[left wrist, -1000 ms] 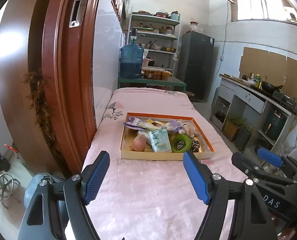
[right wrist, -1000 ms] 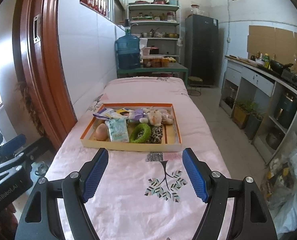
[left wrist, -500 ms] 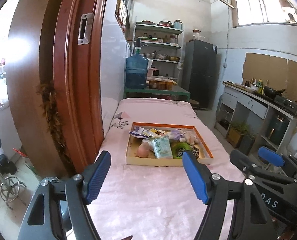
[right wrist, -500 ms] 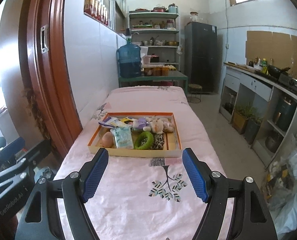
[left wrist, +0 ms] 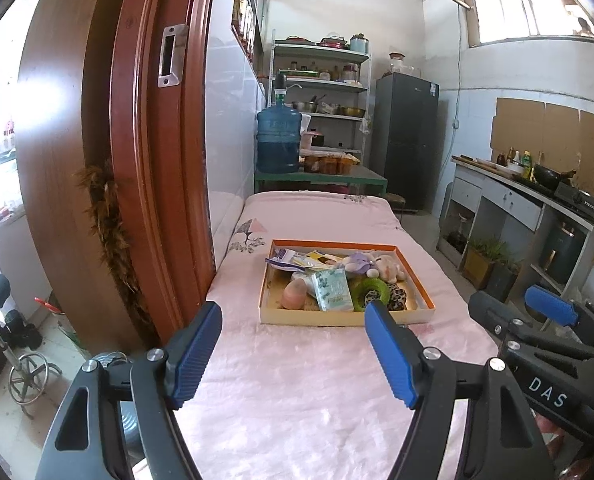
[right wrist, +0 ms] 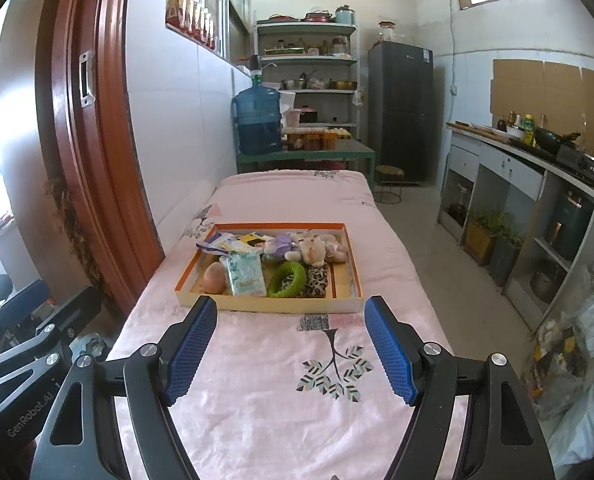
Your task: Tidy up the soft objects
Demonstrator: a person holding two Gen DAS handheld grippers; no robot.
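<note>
An orange-rimmed cardboard tray [left wrist: 427, 300] [right wrist: 355, 280] lies on a pink bedspread [left wrist: 297, 392] [right wrist: 265, 360]. It holds a pink egg-shaped toy [left wrist: 294, 294] [right wrist: 213, 276], a mint tissue pack [left wrist: 332, 290] [right wrist: 247, 274], a green ring [left wrist: 357, 289] [right wrist: 284, 279], a leopard-print item [right wrist: 317, 280], plush toys [left wrist: 377, 266] [right wrist: 309, 246] and flat packets [right wrist: 227, 242]. My left gripper [left wrist: 293, 350] and right gripper [right wrist: 291, 346] are both open and empty, held back above the bedspread, short of the tray.
A brown wooden door frame [left wrist: 153, 160] stands close on the left. A green table with a blue water jug [left wrist: 277, 140] sits beyond the bed. A fridge [right wrist: 401, 108], shelves and a counter [right wrist: 537, 176] line the back and right.
Both grippers have pulled back and up from the tray, so it looks smaller and farther. Both stay open and empty.
</note>
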